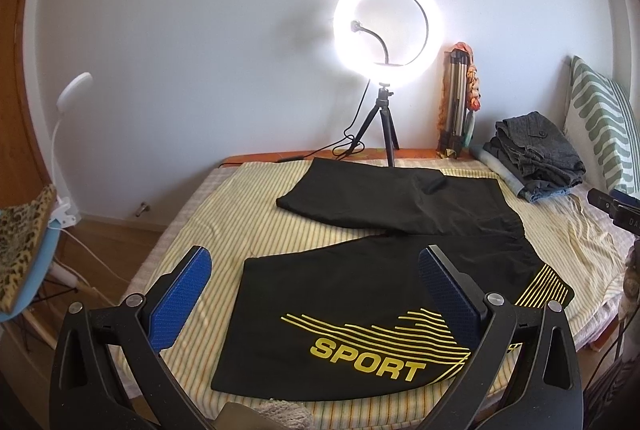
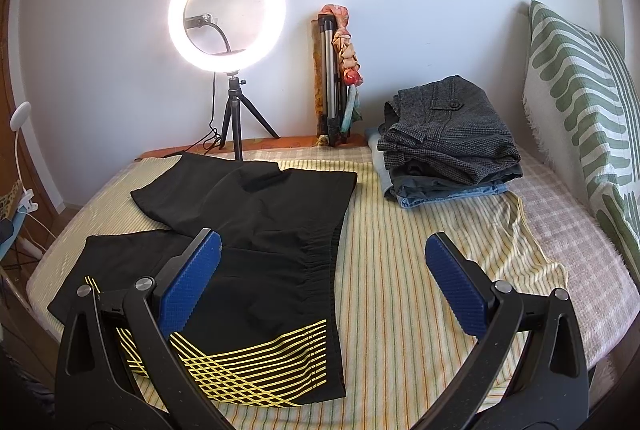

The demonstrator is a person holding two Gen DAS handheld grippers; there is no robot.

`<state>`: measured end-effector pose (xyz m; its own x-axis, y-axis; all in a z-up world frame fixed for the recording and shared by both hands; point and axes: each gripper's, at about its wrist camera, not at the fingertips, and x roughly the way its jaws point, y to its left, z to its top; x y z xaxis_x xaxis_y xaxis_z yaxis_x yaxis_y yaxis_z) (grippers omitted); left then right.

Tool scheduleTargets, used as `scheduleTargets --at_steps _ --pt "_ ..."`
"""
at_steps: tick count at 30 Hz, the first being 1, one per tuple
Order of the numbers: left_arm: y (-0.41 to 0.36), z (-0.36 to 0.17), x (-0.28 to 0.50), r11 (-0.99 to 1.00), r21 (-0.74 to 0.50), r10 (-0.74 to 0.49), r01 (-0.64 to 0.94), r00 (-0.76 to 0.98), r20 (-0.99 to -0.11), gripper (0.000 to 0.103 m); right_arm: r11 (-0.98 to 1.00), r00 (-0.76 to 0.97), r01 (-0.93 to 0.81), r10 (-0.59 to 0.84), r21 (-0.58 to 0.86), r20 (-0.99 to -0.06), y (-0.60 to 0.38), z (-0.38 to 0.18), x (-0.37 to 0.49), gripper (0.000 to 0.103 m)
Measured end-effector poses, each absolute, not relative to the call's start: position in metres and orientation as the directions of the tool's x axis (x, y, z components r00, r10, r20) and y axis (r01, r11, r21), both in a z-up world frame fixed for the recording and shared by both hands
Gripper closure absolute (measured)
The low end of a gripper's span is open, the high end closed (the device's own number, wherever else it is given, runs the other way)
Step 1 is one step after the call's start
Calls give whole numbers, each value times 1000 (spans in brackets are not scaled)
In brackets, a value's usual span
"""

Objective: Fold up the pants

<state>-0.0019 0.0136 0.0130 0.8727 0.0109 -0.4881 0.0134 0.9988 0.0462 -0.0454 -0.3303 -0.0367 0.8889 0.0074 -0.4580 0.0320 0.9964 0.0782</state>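
Note:
Black sport shorts (image 1: 360, 294) with yellow stripes and a "SPORT" print lie spread flat on the striped bed cover; both legs point left, the waistband to the right. They also show in the right wrist view (image 2: 260, 254). My left gripper (image 1: 316, 270) is open and empty, hovering above the near leg. My right gripper (image 2: 324, 254) is open and empty, hovering above the waistband edge, with its left finger over the shorts and its right finger over bare cover.
A lit ring light (image 2: 227, 14) on a tripod stands at the far edge by the wall. A stack of folded clothes (image 2: 450, 141) sits at the back right, next to a green patterned pillow (image 2: 584, 101). A folded tripod (image 2: 334, 77) leans on the wall. A chair (image 1: 24, 250) stands left of the bed.

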Motion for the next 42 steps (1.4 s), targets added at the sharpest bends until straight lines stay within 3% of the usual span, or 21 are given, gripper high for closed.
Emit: scheduleTargets --at_steps 42 --pt "16 13 1 999 36 -5 27 865 -501 0 997 887 30 8 75 -462 -328 -39 -43 0"
